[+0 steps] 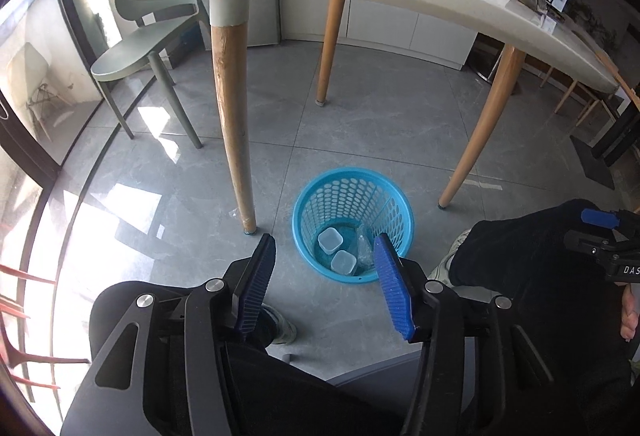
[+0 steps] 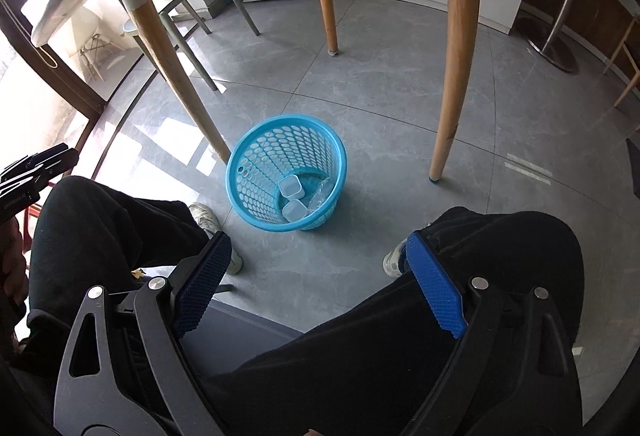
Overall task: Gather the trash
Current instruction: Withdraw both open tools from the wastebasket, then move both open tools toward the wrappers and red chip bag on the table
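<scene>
Standing on the grey floor just ahead of the left gripper (image 1: pixel 324 256), whose jaws are spread and empty, the blue basket (image 1: pixel 316 192) holds two clear plastic cups (image 1: pixel 331 239) and a crumpled wrapper (image 1: pixel 363 250). The right gripper (image 2: pixel 316 256) is likewise released and empty, the basket ahead and slightly left of it.

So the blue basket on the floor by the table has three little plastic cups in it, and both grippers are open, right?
Not three: the blue basket holds two little plastic cups plus some crumpled clear plastic, as the right wrist view shows. Both the left gripper and right gripper are open.
</scene>
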